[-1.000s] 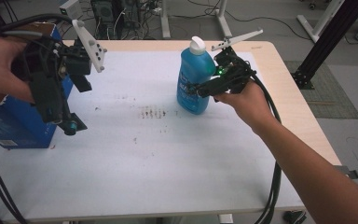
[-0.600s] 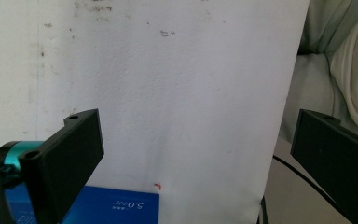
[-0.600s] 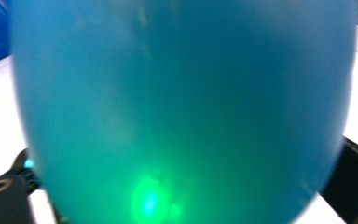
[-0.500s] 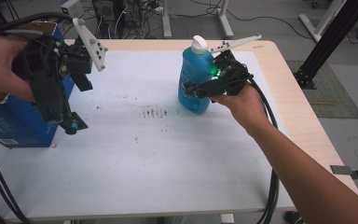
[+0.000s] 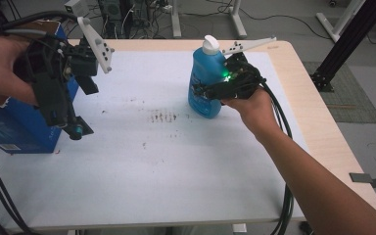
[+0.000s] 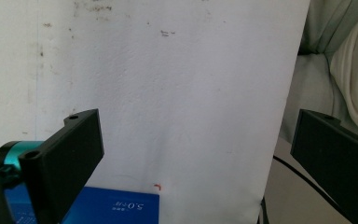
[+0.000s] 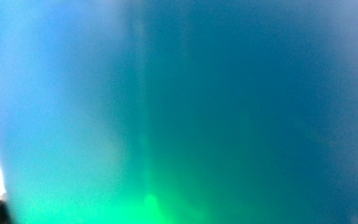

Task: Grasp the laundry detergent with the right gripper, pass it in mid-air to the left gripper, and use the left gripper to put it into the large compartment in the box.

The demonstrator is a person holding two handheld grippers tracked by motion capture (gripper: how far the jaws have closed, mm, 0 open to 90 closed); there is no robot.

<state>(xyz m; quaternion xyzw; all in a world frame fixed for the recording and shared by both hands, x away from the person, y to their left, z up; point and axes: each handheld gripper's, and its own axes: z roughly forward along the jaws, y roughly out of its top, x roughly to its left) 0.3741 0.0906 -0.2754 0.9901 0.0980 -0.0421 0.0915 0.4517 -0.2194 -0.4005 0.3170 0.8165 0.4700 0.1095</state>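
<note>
Your right gripper (image 5: 214, 92) is pressed against the blue bottle (image 5: 204, 81), which stands upright on the white sheet (image 5: 176, 166) covering the table (image 5: 318, 122), toward the far edge and right of the middle. From the high view the jaws appear to sit around the bottle's lower body, but whether they are actually clamped on it or only close against it cannot be told; the right gripper view gives nothing but blurred blue with a green glow low down. Judge the grip by feel before you lift. The bottle is tall with a white cap (image 5: 210, 45), and it looks full of liquid, so a low, loose hold could let it tip or slide out once it leaves the sheet. Squeezing too hard is the other risk: a soft plastic wall may buckle, and liquid could come up through the cap if it is not sealed. Your left gripper (image 6: 196, 158) hangs released above the near-left part of the sheet, its jaws wide apart and grasping nothing, just over the blue box (image 5: 10, 122) that stands at the table's left edge. If you bring that hand across, mind its trailing cable and the box; a knock there could push the box off the edge.
</note>
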